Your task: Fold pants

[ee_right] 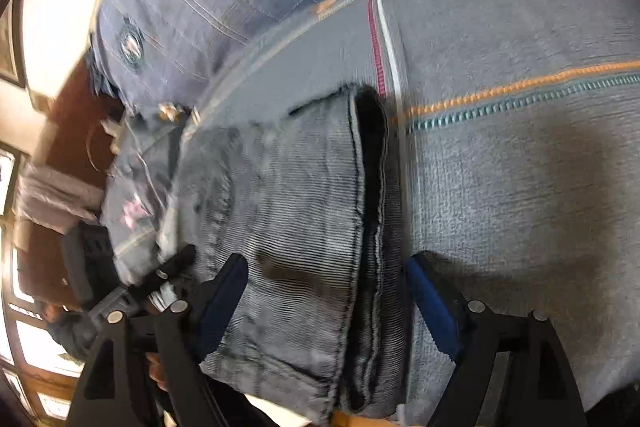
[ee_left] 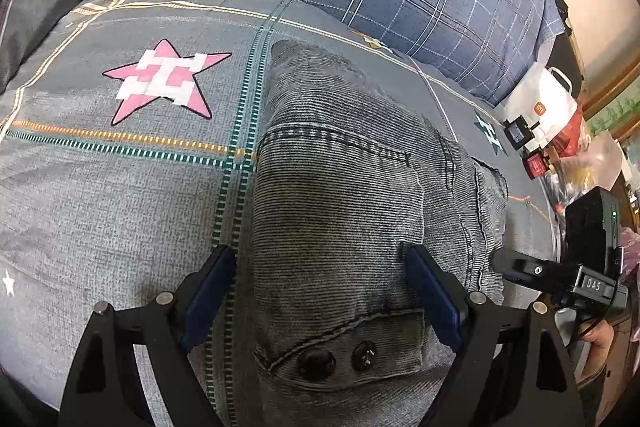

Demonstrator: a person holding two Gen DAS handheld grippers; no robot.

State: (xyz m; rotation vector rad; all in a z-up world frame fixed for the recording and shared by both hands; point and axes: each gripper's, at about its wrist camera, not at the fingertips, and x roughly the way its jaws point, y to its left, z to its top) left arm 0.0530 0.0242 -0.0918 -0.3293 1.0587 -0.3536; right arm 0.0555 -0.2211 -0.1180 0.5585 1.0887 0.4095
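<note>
Bedding printed with stars and stripes carries the grey corduroy pants [ee_left: 340, 211], already doubled into a thick bundle so the layers stack flat. Its waistband buttons [ee_left: 336, 361] lie between the left gripper's [ee_left: 320, 267] spread, empty fingers. Over the bundle's stacked edge [ee_right: 372, 267], the right gripper [ee_right: 324, 275] straddles it, fingers wide apart and clamping nothing

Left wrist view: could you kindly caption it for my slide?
Open left gripper straddles folded grey pants on a star-print bedspread.
</note>
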